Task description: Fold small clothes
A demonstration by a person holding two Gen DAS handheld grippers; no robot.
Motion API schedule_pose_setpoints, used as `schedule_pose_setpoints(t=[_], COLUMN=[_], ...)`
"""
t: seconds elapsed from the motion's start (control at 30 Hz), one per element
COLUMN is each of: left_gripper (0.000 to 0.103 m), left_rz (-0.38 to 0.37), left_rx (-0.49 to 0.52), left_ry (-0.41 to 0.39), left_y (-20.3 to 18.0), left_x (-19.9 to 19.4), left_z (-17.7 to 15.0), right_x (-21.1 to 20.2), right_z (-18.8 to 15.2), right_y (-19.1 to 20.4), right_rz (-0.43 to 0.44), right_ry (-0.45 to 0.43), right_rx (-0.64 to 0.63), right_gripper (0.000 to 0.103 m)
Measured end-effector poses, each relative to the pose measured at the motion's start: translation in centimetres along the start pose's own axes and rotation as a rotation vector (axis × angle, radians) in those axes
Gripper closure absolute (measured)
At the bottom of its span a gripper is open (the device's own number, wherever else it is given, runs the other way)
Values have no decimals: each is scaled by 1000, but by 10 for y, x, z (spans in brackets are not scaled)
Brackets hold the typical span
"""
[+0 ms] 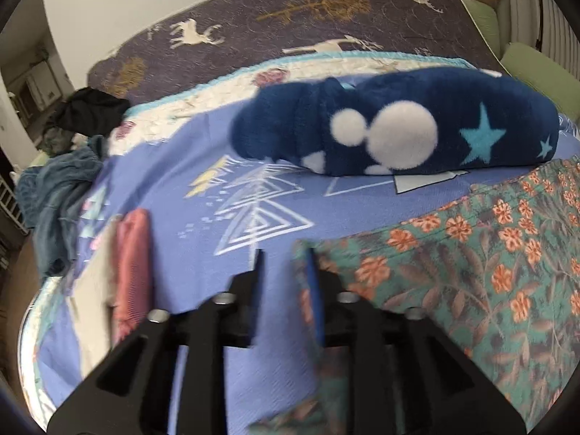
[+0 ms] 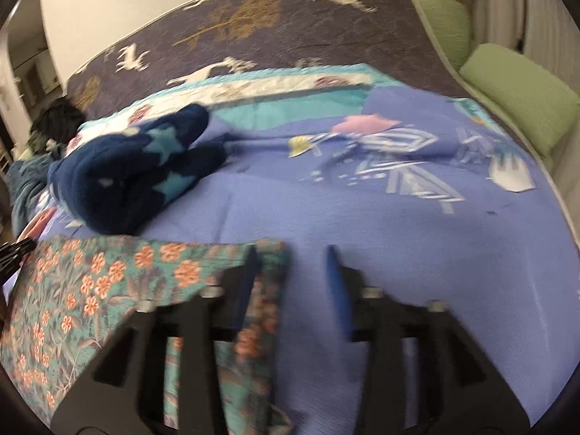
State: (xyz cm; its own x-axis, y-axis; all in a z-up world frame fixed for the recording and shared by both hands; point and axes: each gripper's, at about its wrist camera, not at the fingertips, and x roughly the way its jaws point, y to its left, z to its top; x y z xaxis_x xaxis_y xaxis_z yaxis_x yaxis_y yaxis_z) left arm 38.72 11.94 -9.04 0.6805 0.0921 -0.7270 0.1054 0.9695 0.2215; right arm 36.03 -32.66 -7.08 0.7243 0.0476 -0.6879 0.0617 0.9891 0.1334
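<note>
A teal garment with orange flowers [image 1: 471, 272] lies spread flat on the blue bedspread [image 1: 224, 224]. My left gripper [image 1: 284, 264] is open at the garment's left edge; its right finger sits at the cloth's border. In the right wrist view the same floral garment [image 2: 108, 290] lies at lower left. My right gripper [image 2: 291, 261] is open over its right edge, with the left finger above the cloth and the right finger over bare bedspread [image 2: 417, 224]. Neither gripper holds anything.
A fluffy navy blanket with white dots and blue stars [image 1: 391, 123] lies rolled behind the garment, also in the right wrist view [image 2: 134, 170]. A pink folded cloth [image 1: 132, 264] and a teal towel [image 1: 54, 199] lie at left. Green pillows [image 2: 518, 98] line the right side.
</note>
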Motion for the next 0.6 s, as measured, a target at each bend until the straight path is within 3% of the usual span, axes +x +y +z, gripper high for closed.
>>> schedule_pose_setpoints(t=[0.1, 0.2, 0.37, 0.6], left_gripper=[65, 53, 53, 53], left_rz=[-23, -57, -129, -269], left_rx=[-33, -99, -150, -95], left_ry=[-39, -68, -69, -58], left_y=[15, 36, 48, 22], left_x=[-33, -77, -132, -176], left_z=[-15, -54, -123, -190], right_x=[-30, -66, -119, -169], right_z=[-14, -40, -93, -155], right_y=[-10, -16, -35, -40], right_rz=[41, 56, 82, 137], right_ry=[-3, 1, 21, 62], right_rx=[7, -37, -22, 31], right_gripper=[57, 53, 40, 35])
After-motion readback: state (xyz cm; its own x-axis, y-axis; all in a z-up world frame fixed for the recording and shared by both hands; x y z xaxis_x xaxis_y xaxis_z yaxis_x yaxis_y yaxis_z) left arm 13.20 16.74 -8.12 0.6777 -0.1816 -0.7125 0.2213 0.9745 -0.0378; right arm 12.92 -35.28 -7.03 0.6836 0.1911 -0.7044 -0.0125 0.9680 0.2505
